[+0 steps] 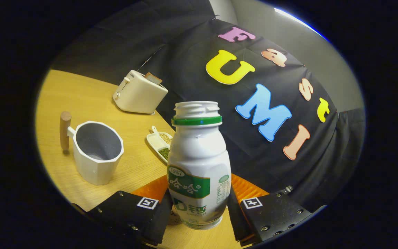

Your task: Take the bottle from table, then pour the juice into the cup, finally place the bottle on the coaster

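Now claw [199, 211] grips one bottle [199, 162]; one cup [97, 152].

Background stuff on the wooden table [81, 100]: a cream toaster [139, 92] sat at the far side by the black cloth wall [185, 52], with a slice of toast [153, 78] sticking up out of its slot. Nearer, a little white divided dish [156, 141] had pale beans in one compartment and green ones in the next. Grey wall [288, 38] showed above the cloth.
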{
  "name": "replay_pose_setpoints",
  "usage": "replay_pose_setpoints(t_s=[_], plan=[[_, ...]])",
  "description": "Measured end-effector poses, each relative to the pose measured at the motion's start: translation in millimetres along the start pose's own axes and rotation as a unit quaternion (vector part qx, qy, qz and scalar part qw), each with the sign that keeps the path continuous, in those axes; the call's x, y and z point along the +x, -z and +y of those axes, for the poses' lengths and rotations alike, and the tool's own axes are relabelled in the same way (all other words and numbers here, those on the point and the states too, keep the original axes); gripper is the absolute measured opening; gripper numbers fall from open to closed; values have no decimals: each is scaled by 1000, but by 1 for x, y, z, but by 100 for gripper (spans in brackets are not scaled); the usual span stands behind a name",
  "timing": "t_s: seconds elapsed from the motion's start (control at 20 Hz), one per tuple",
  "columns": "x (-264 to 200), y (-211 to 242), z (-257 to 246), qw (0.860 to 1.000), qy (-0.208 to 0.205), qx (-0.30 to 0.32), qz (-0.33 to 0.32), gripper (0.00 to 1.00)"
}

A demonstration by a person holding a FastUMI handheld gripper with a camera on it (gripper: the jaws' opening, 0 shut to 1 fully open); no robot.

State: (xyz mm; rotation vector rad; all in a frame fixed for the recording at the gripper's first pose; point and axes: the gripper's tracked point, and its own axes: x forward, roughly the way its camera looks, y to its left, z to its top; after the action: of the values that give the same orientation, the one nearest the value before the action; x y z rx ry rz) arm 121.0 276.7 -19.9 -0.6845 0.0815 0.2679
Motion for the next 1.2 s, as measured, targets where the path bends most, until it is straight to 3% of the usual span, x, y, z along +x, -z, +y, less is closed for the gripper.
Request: replay_pose_setpoints(t_s=[0.3,0.75,1.2], plan=[[3,2,-6,993,-24,118,-6,74],[7,6,-9,980,-38,194,-16,74],[16,9,-17,955,-49,292,-19,74]])
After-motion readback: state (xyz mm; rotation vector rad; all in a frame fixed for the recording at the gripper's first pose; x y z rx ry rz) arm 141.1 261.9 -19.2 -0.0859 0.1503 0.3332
